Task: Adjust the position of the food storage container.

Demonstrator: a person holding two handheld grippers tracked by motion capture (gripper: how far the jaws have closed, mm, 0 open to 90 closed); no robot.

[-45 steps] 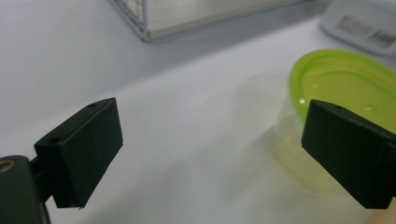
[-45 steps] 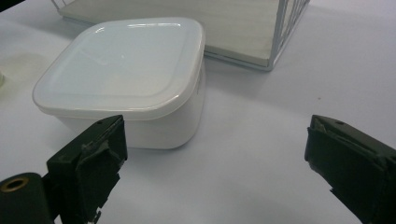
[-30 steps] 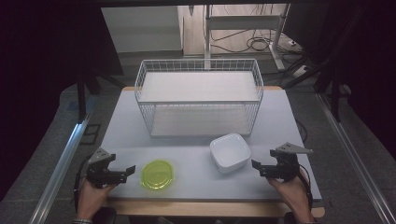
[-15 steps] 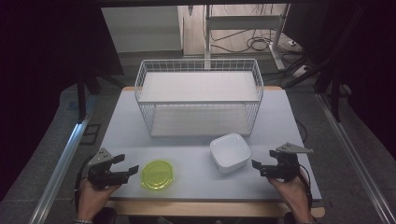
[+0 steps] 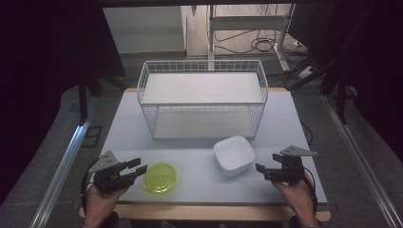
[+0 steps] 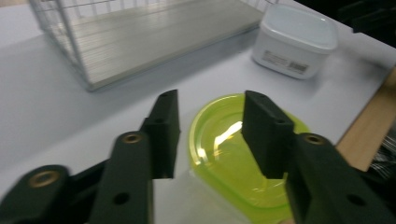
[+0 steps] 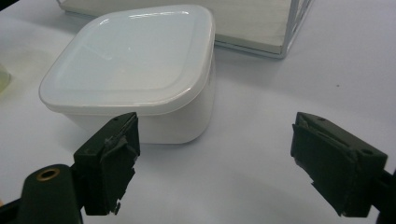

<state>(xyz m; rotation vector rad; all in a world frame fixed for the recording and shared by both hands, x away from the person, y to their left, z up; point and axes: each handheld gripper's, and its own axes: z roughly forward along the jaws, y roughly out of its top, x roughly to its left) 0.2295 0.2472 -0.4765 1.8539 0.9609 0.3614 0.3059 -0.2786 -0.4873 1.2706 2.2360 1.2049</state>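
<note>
Since the earlier frame the left claw (image 5: 139, 166) has moved a little toward the green lid (image 5: 161, 177), and its jaws have just been closing; they now stand partly apart above the lid's near edge, pressing on nothing. The right claw (image 5: 260, 170) sits where it was, jaws apart, with the white box (image 5: 233, 155) ahead of its left jaw and nothing between the 2 jaws.

The green lid is a translucent, round-cornered piece lying flat on the grey tabletop (image 5: 199, 183), near its front edge. In the left gripper view the lid (image 6: 224, 154) shows a raised rim and a bright glare across its middle. The white box is square with rounded corners, closed by a white lid, and carries a label on 1 side.

Bare tabletop lies between lid and box, and in front of the wire basket (image 5: 203, 102), which stands farther back, well apart from both.
</note>
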